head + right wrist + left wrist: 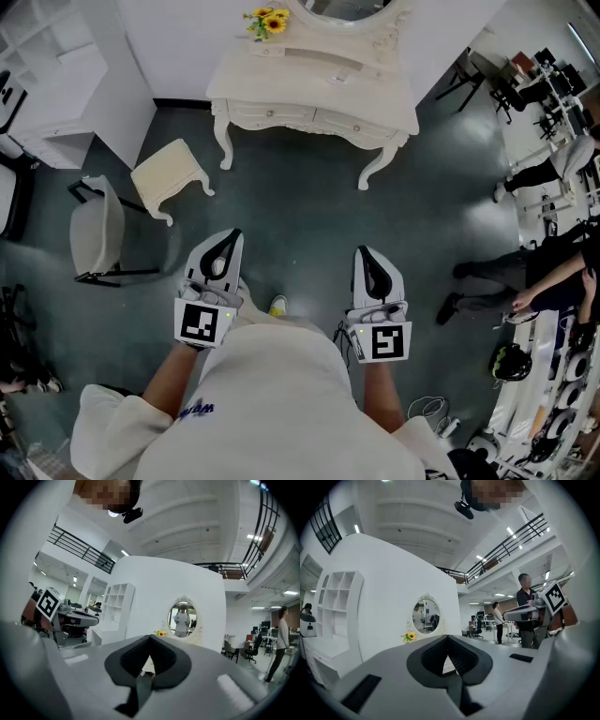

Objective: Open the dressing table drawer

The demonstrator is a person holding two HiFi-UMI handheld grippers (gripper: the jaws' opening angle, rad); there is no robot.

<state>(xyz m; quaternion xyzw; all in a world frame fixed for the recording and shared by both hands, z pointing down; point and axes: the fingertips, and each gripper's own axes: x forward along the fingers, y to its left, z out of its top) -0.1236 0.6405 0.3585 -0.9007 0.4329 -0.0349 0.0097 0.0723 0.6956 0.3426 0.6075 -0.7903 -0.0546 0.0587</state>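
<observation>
Floor (309,234): dark grey-green, bare between the person and the furniture. Partition wall (389,597): white, plain, behind the dressing table. Shelf unit (340,602): white, open compartments, left of the partition. Dressing table (314,89): cream-white with carved, scrolled trim and curved cabriole legs; it stands against the partition at the top centre of the head view, well apart from both claws. Its surface (309,80) is pale and carries a low raised ledge at the back. Chair (98,234): light grey seat on a dark frame, at the left. Stool (171,176): cream, square top, curved legs, just left of the table and set askew to it. Mirror (183,618): oval, ornate white frame, upright on the table's back edge. Left claw (232,236): white body, black pads, jaws pressed together with nothing between them, held level and aimed at the table. Right claw (364,251): same build, jaws likewise together and empty, level, beside the left one. Drawer fronts (272,114): two, side by side under the table's top, each with a small knob, both pushed in flush. Sunflowers (267,21): small yellow bunch on the table's back left corner, beside the mirror.
</observation>
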